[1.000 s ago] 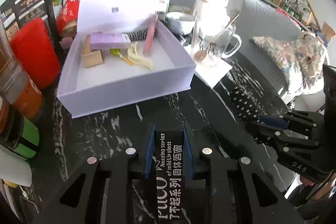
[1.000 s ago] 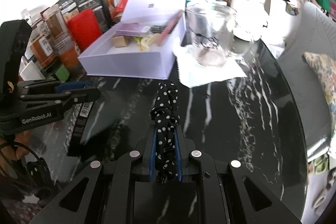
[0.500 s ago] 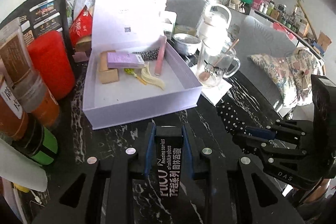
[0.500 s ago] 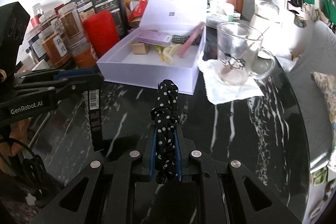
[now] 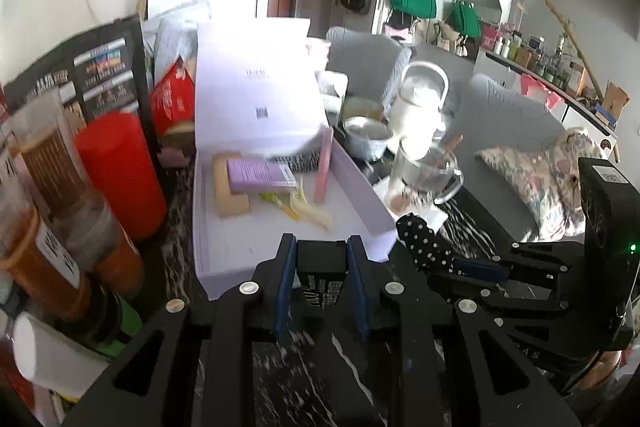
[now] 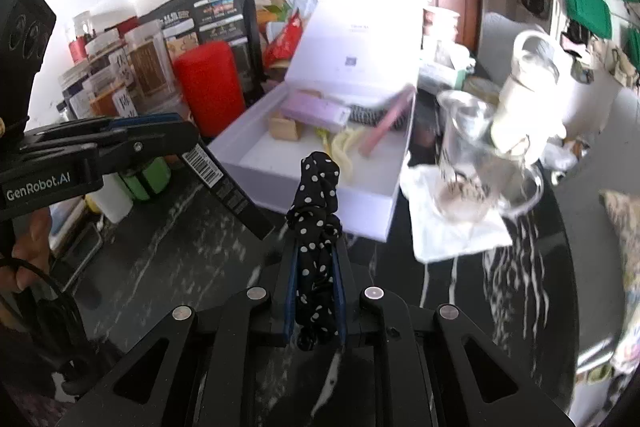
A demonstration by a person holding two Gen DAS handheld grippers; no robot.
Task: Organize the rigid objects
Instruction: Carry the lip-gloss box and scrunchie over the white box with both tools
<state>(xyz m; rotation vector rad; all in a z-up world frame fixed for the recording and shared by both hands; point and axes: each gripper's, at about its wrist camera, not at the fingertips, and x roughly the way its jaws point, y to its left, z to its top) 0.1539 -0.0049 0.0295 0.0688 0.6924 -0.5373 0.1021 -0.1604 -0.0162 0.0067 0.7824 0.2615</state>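
An open lilac box [image 5: 224,251] [image 6: 360,211] with a raised lid stands on the black marble table. It holds a purple carton [image 5: 258,175], a tan block [image 5: 228,193], a pink stick [image 5: 323,167] and yellow bits. My left gripper [image 5: 322,259] is shut on a black lip-gloss box [image 5: 322,267] [image 6: 230,187], just before the lilac box's near wall. My right gripper [image 6: 314,259] [image 5: 464,267] is shut on a black polka-dot scrunchie [image 6: 316,203] [image 5: 424,239], close to the lilac box's near corner.
Red canister [image 5: 120,171] and brown jars [image 5: 60,203] stand left of the box. A glass mug [image 6: 476,163] on a white napkin [image 6: 452,235] and a white jug [image 5: 420,107] stand to its right. A grey sofa [image 5: 512,131] lies beyond.
Both grippers have lifted and moved forward toward the lilac box, each still holding its object. The box now looks nearer and lower in both views.
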